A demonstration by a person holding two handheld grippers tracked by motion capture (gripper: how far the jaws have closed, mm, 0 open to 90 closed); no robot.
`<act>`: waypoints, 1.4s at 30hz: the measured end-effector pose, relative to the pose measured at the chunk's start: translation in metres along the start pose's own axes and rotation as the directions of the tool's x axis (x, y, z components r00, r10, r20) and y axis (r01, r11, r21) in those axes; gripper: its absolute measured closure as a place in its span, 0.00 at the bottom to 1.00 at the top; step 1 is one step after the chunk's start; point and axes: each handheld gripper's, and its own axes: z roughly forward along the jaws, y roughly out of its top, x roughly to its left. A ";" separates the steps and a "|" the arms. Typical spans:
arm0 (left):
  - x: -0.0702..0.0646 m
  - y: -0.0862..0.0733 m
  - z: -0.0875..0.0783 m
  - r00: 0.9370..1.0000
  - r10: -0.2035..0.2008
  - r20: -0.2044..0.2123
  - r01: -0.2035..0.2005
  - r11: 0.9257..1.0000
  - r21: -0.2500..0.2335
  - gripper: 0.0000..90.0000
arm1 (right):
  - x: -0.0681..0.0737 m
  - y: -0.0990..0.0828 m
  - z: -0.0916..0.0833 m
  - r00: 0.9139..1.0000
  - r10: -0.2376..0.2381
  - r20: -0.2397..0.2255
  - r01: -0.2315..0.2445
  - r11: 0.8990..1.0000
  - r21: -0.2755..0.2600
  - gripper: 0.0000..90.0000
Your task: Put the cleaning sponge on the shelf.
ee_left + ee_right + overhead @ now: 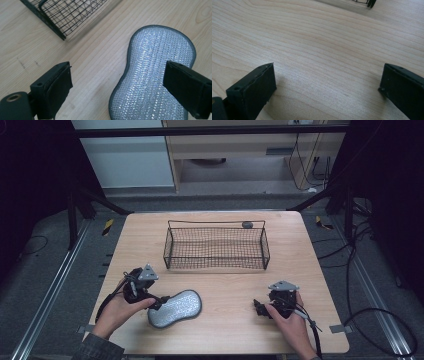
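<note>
Left gripper (161, 301) sits at the near-left end of the silver scrubbing pad (176, 308), jaws spread wide; in the left gripper view one jaw hangs over the pad (152, 75) and the other over bare table (225, 330), nothing pinched yet. The pad lies flat on the table, near the front left, just in front of the wire basket (216, 245) but apart from it. Right gripper (259, 309) rests near the front right, well away from the pad, jaws also apart over bare wood.

Looks like the step is picking up the pad, likely for the basket. To do it well: shift so both jaws straddle the narrow waist or an edge, tip one jaw under the rim since it lies flat, then close firmly; it's soft and may fold.

Hard to tell: whether the left jaw tips touch the pad or hover. A small dark thing (247, 224) at the basket's far rim is too small to identify. Basket seems empty through the mesh
</note>
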 end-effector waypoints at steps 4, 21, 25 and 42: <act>-0.005 0.003 0.002 1.000 0.029 0.009 -0.029 1.000 0.007 0.11 | 0.000 0.000 0.000 1.000 0.000 0.001 0.000 1.000 0.000 0.01; -0.018 0.007 0.016 0.992 0.103 0.074 -0.113 0.983 0.142 0.08 | 0.000 0.000 0.000 1.000 -0.004 -0.002 0.004 1.000 0.001 0.00; -0.022 0.007 0.021 0.988 0.115 0.099 -0.130 0.977 0.167 0.06 | 0.000 0.000 0.000 1.000 -0.004 -0.002 0.004 1.000 0.001 0.00; -0.030 0.015 0.025 0.981 0.159 0.112 -0.180 0.960 0.215 0.05 | -0.001 0.000 0.000 1.000 -0.010 -0.009 0.010 1.000 0.004 0.00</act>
